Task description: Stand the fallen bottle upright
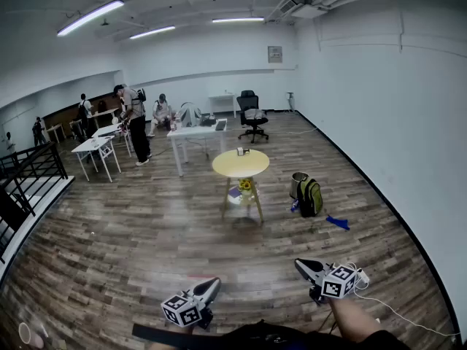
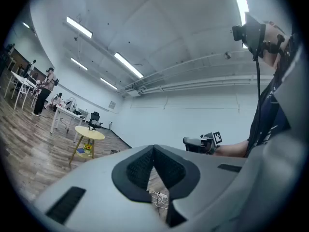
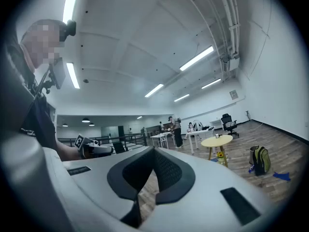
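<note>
L gripper (image 1: 214, 283): clenched, nothing in it; we hold it low, near.
R gripper (image 1: 300, 265): clenched too, empty.
Bottle: we can't pick it out; small obj (image 1: 240, 151) on far yellow table (image 1: 254, 168) too tiny to ID.
Progress: nothing done yet; approach, grasp, uprighting all left, we reckon.

Two tongs down low, left tongs (image 1: 211, 284) and right tongs (image 1: 301, 265), one yellow bench (image 1: 252, 168) centre frame, one green backpack (image 1: 310, 197), one office chair (image 1: 252, 115).
</note>
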### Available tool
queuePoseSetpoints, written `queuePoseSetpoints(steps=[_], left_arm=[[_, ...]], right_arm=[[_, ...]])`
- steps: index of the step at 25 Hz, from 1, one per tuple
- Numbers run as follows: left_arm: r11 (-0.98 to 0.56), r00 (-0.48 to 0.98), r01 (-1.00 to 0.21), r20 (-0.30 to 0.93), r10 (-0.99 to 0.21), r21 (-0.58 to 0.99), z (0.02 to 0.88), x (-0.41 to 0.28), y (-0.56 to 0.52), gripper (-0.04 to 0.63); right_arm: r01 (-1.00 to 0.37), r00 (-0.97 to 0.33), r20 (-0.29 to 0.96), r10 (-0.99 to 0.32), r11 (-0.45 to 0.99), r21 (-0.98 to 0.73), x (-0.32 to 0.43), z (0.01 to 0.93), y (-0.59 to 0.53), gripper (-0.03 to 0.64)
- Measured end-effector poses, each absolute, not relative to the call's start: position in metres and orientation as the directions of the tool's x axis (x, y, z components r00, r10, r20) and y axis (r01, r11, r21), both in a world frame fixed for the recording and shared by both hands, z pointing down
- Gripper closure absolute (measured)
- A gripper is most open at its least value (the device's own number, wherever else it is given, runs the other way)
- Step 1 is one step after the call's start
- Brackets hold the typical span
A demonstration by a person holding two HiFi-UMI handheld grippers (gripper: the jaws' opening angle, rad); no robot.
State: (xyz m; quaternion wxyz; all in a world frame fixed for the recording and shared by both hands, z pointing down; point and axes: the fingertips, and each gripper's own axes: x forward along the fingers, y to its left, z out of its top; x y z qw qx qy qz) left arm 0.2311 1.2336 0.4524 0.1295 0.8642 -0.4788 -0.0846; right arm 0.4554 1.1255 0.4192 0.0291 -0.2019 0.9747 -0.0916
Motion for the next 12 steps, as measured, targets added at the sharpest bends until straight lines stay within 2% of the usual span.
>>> queuePoseSetpoints(steps=[12], left_arm=[[-0.521, 0.543, -0.793, -0.021, -0.839, 0.315, 0.4527, 0.2363, 1.241, 0.591]], right_arm=[[-0.391, -0.916, -0.014, -0.401, 0.901, -0.188, 0.4542, 0.4184, 1.1326, 0.626]])
